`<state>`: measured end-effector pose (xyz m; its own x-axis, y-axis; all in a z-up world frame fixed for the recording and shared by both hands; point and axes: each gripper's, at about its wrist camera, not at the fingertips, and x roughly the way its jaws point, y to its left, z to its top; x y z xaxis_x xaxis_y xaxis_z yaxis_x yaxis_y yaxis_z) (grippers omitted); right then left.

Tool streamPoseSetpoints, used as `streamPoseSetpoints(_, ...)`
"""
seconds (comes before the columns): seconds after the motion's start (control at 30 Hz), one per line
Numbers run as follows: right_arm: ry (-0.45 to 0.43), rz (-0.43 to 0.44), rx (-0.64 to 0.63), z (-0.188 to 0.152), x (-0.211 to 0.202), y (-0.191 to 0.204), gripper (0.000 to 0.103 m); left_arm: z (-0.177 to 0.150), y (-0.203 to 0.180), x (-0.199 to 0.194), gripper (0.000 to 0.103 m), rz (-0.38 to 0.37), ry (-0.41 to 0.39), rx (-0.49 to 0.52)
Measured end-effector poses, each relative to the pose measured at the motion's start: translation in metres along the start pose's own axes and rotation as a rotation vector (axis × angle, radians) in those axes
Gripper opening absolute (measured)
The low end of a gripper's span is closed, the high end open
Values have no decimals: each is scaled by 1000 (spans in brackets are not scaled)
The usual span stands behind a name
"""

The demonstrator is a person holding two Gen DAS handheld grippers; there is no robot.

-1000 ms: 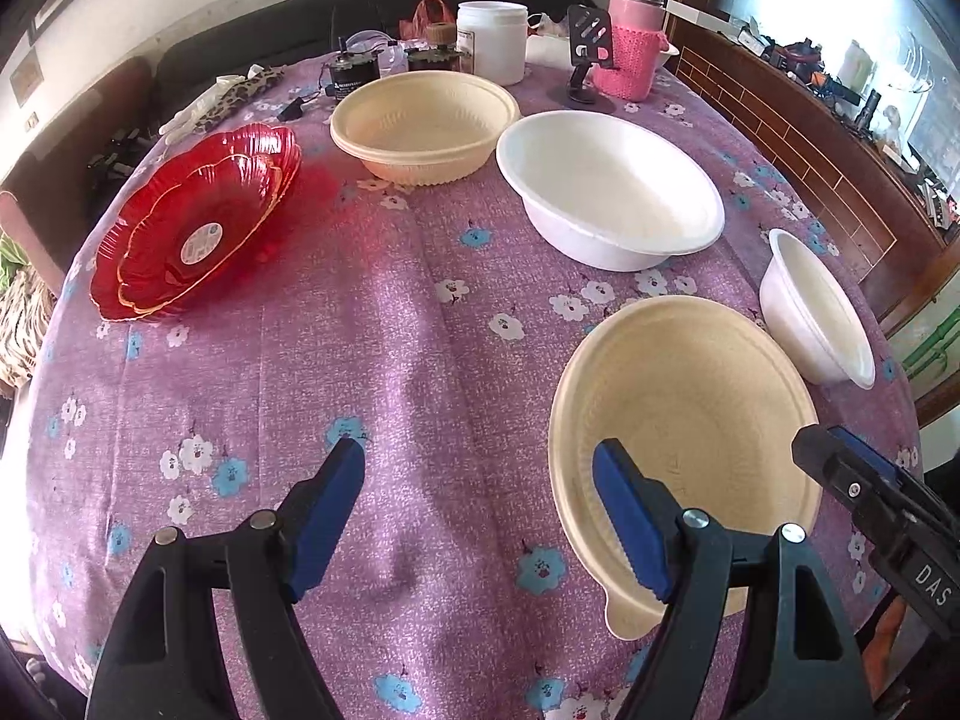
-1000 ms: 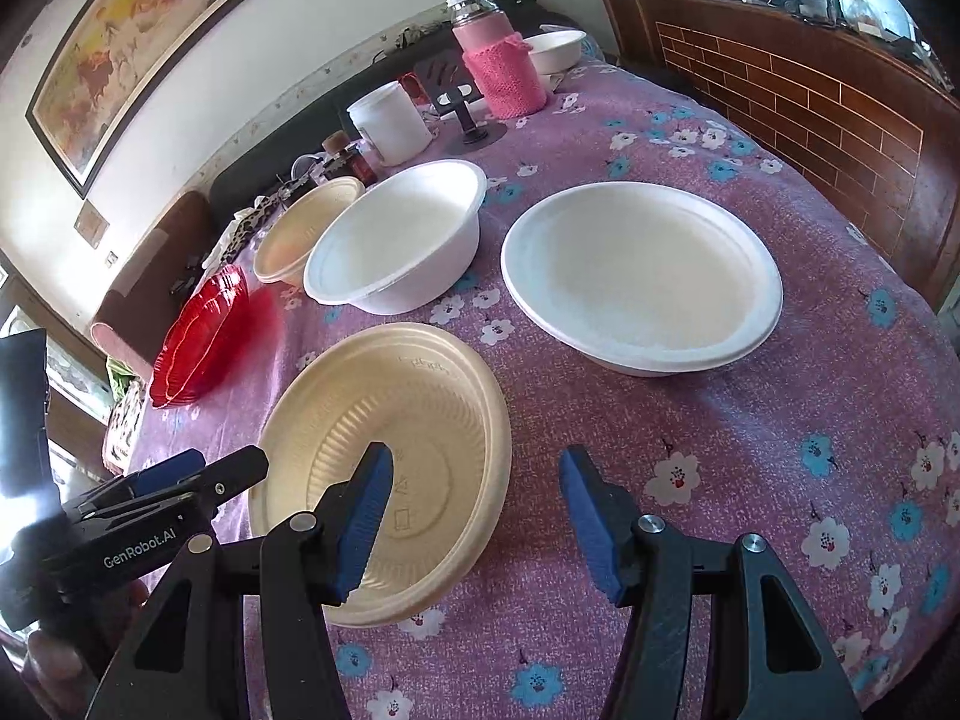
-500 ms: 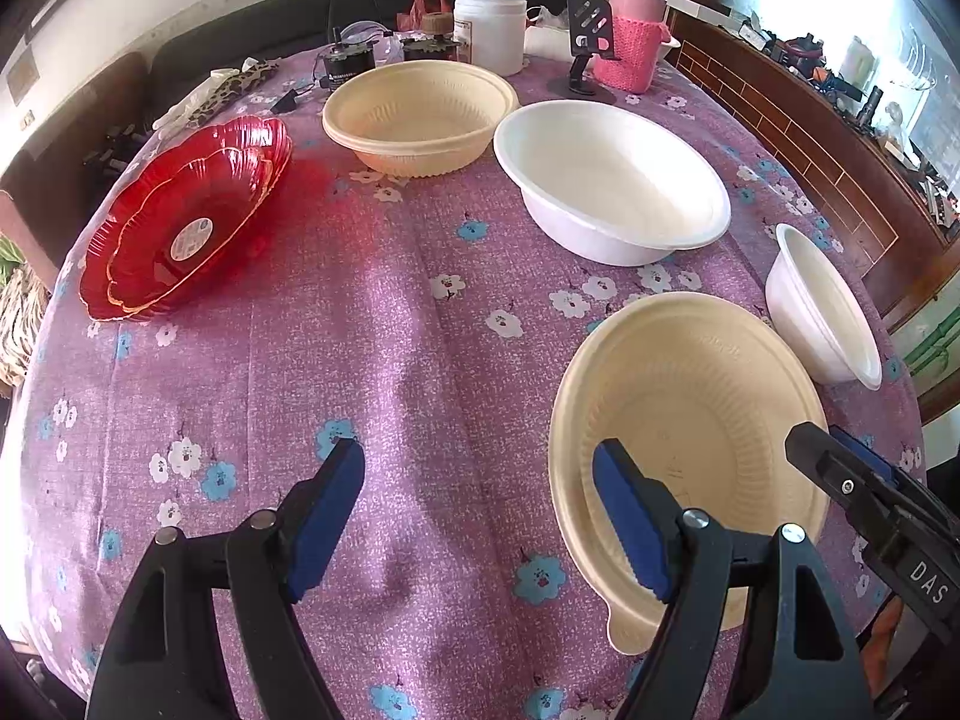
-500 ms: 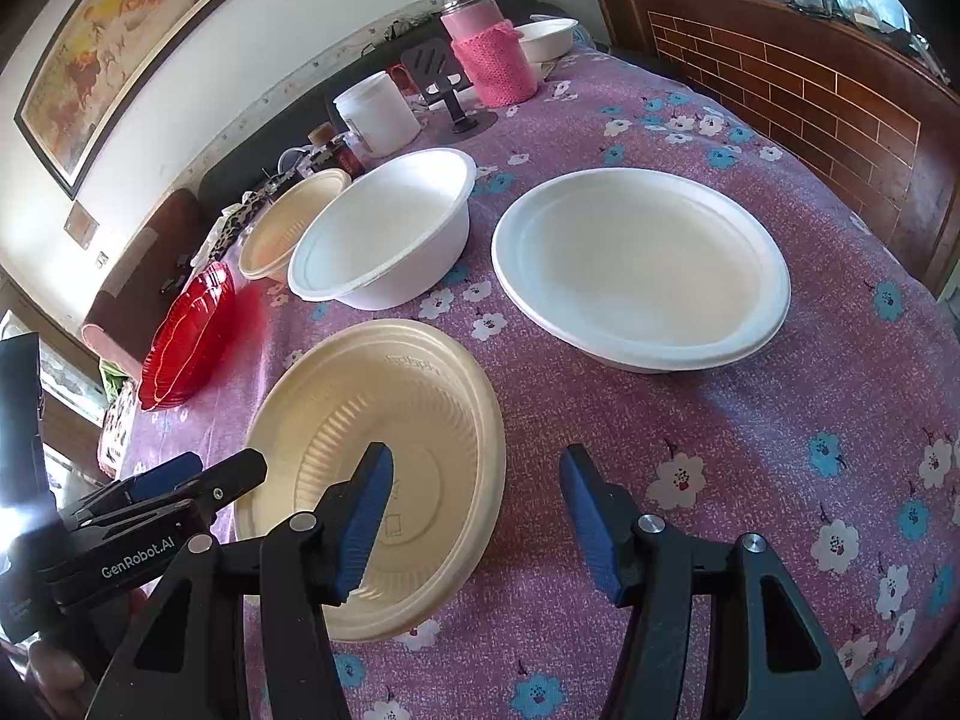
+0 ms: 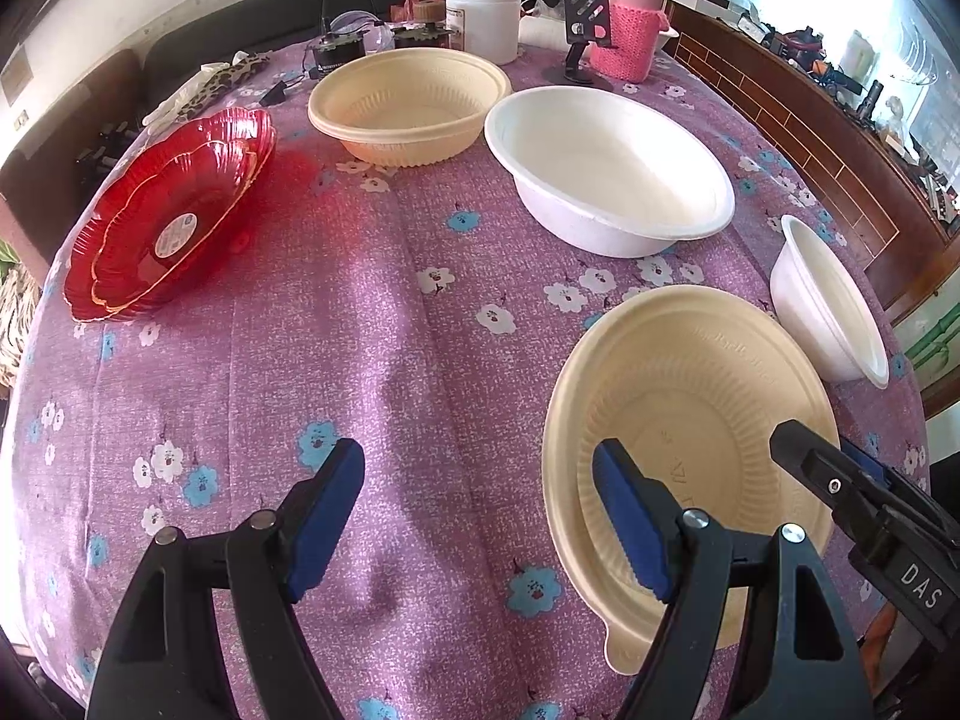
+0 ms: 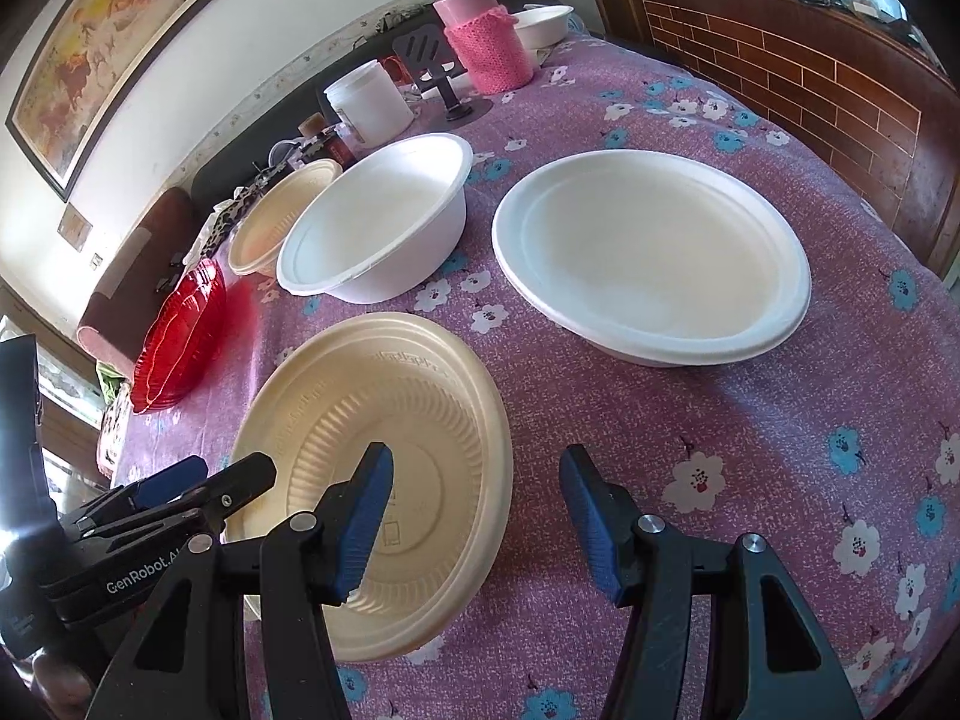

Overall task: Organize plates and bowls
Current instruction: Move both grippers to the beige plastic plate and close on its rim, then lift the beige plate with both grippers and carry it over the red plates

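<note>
A cream plate [image 5: 690,420] [image 6: 372,420] lies at the near edge of the purple flowered table [image 5: 384,360]. My left gripper [image 5: 480,519] hovers open just left of it, its right finger over the plate's left rim and only cloth between the fingers. My right gripper [image 6: 477,522] is open over the plate's right rim, left finger above the plate. Behind stand a large white bowl [image 5: 606,168] [image 6: 378,222], a cream bowl [image 5: 408,102] [image 6: 282,216], stacked red plates [image 5: 168,216] [image 6: 180,336] and a shallow white dish [image 6: 648,252] [image 5: 828,300].
At the table's far end stand a pink-sleeved flask [image 5: 630,30], a white jar [image 5: 483,18], a black stand [image 5: 582,24] and a small white bowl [image 6: 540,24]. A brick-patterned wooden ledge [image 6: 780,72] runs along the right side.
Both views have drifted only slightly. Both grippers stay open and no dish has moved.
</note>
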<state>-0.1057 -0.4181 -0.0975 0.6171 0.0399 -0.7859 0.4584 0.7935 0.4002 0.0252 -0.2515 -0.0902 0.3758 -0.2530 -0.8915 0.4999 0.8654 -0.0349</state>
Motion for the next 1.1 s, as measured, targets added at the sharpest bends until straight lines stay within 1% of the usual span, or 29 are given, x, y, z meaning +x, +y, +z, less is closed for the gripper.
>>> streamPoseSetpoints(0.13, 2, -4, 7, 1, 3, -2, 59, 1, 1, 3, 78, -2, 4, -4)
streamPoseSetpoints(0.27, 13, -5, 9, 1, 7, -3, 48, 0, 0, 6, 78, 1, 6, 1)
streamPoseSetpoints(0.3, 16, -6, 8, 0, 8, -2, 47, 0, -1, 7, 78, -1, 7, 1)
streamPoseSetpoints(0.37, 24, -9, 7, -1, 10, -2, 40, 0, -1, 9, 78, -2, 10, 3)
streamPoseSetpoints(0.43, 31, -11, 9, -2, 13, -2, 36, 0, 0, 10, 76, -2, 8, 1)
streamPoseSetpoints(0.5, 39, -13, 13, -2, 16, -2, 30, 1, 0, 12, 69, -7, 18, -1)
streamPoseSetpoints(0.57, 40, -11, 25, -2, 16, -4, 28, 0, 2, 15, 65, -19, 28, -6)
streamPoseSetpoints(0.6, 39, -12, 27, -2, 16, -5, 28, 0, 2, 15, 63, -29, 33, -9)
streamPoseSetpoints(0.67, 40, -16, 20, -2, 17, -4, 24, 0, 1, 15, 62, -30, 31, -4)
streamPoseSetpoints(0.73, 39, -21, 16, -2, 17, -2, 22, 0, -1, 15, 58, -34, 27, 5)
streamPoseSetpoints(0.83, 34, -19, 16, -3, 18, -1, 16, 0, -3, 14, 49, -53, 26, 9)
streamPoseSetpoints(0.87, 34, -19, 11, -3, 18, 0, 14, 0, -4, 13, 44, -62, 25, 13)
streamPoseSetpoints(0.97, 19, -25, 2, -4, 18, 2, 13, -1, -8, 12, 35, -66, 23, 30)
streamPoseSetpoints(1.0, 15, -25, 3, -3, 17, 3, 13, -1, -9, 11, 30, -69, 23, 33)
streamPoseSetpoints(1.1, 7, -28, -5, -4, 17, 4, 12, -1, -11, 9, 20, -93, 27, 36)
